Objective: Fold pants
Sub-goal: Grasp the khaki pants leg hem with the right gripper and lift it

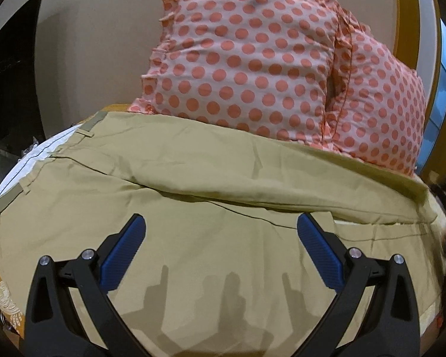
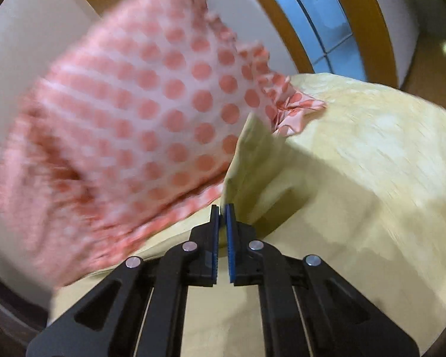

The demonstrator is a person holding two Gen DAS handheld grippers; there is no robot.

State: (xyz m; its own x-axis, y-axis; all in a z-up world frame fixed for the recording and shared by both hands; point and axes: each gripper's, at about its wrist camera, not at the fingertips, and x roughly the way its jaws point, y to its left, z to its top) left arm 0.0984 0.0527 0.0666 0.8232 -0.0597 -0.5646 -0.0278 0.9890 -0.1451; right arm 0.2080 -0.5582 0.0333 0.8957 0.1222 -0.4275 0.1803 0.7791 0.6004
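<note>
Khaki pants [image 1: 193,178] lie spread across the bed in the left wrist view, waistband with white lining at the left, a leg folded over along the far side. My left gripper [image 1: 221,229] is open and empty just above the pants' near part. In the right wrist view my right gripper [image 2: 222,208] is shut on an edge of the pants [image 2: 243,160], which stands up as a lifted fold. The view is motion blurred.
Two pink pillows with orange dots [image 1: 252,59] lean at the far side of the bed, also in the right wrist view [image 2: 128,136]. A yellow bedsheet [image 2: 371,163] covers the bed. A wooden-framed window [image 2: 321,20] is behind. Dark furniture [image 1: 12,89] stands at the left.
</note>
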